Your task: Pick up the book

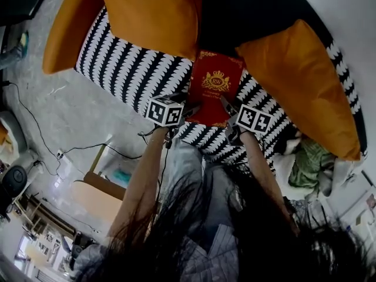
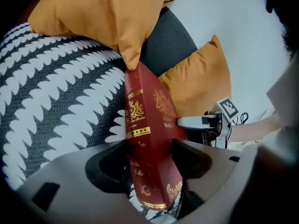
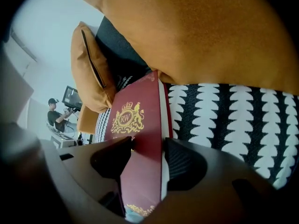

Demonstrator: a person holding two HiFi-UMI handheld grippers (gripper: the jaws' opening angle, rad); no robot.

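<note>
A dark red book point(image 1: 214, 87) with gold crest lies on the black-and-white patterned sofa seat point(image 1: 129, 63), its far end tucked between two orange cushions. My left gripper point(image 1: 191, 107) is at the book's near left corner. In the left gripper view the jaws are shut on the spine side of the book point(image 2: 147, 125), pads against both covers, gripper point(image 2: 149, 155). My right gripper point(image 1: 226, 104) is at the near right corner. In the right gripper view its jaws point(image 3: 148, 155) clamp the page-edge side of the book point(image 3: 135, 125). The right gripper point(image 2: 196, 122) also shows beyond the book.
One orange cushion point(image 1: 153, 10) lies behind the book at left, another point(image 1: 299, 75) at right, against a dark backrest point(image 1: 247, 10). Cables point(image 1: 35, 122) run over the grey floor at left. Green cloth and clutter point(image 1: 308, 163) lie right of the sofa. A person point(image 3: 56, 118) sits far off.
</note>
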